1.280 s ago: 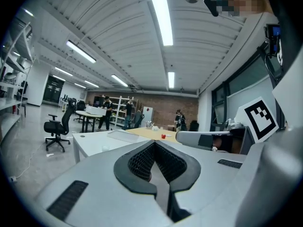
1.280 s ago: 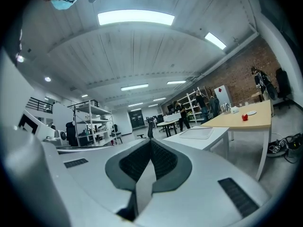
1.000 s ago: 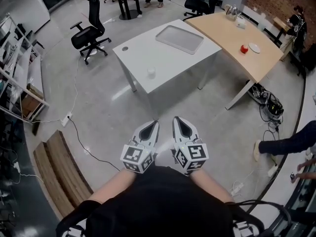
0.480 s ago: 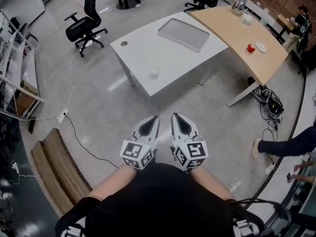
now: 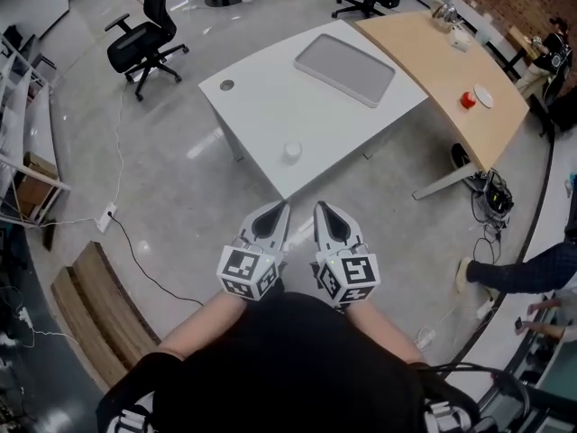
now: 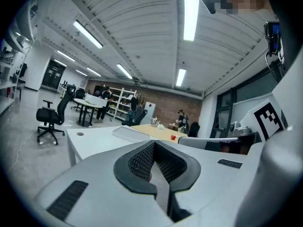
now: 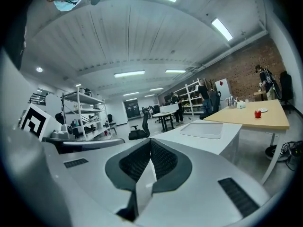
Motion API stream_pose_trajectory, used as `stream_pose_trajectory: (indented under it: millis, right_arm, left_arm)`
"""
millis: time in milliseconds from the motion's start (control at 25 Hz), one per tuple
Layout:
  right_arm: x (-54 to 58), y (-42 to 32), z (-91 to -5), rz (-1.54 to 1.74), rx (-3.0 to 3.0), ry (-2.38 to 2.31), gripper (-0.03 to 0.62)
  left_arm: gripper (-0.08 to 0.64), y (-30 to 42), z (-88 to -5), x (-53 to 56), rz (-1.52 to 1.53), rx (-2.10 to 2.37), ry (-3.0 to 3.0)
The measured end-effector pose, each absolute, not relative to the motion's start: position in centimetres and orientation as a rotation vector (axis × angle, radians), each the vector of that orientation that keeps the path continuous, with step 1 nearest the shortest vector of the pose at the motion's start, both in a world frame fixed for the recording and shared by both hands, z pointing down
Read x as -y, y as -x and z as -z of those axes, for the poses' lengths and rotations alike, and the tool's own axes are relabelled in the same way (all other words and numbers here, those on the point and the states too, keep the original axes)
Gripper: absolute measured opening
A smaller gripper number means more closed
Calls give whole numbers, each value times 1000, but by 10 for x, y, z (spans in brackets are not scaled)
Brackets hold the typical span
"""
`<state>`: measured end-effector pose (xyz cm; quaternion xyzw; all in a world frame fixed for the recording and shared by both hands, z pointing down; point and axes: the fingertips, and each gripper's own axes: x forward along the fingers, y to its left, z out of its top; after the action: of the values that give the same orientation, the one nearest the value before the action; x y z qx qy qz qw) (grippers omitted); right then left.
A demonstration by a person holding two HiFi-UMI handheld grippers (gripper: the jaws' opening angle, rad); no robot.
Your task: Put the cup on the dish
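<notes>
Upper left, a black swivel office chair stands on the floor; at centre a white rectangular worktop carries a small white cup near its lower corner and a flat grey rectangular tray higher up; below it, side by side, the left gripper and right gripper each have jaws pressed together on nothing; upper right, on a curved wooden worktop, a small red item (too small to name) sits just beside a small white round dish, well apart from that cup.

Left gripper, right gripper: jaws apparently together
</notes>
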<state>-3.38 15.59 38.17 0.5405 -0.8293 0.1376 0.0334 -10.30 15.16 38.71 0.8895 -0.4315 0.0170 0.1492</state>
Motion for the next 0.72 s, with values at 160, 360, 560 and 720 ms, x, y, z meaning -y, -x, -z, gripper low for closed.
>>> stream_pose_trajectory:
  millis: [160,360,560,720]
  right_arm:
    - [-115,52,-387,-420,2510,-1679,12]
    - [-78,70,-391,-421,2477,-1708,12]
    - [-65,87,-389,-414,2463,-1715,13]
    - [-59,85,-389,-419,2460,-1718,12]
  left_arm:
    - [-3,121,-390,-109,-59,1207,-2566]
    - [-3,141,-397,-70,-76,1163,-2568]
    - [-3,156,-397,-54,-80,1142,-2572]
    - [-3,153,-398,-50,-79,1135,-2572]
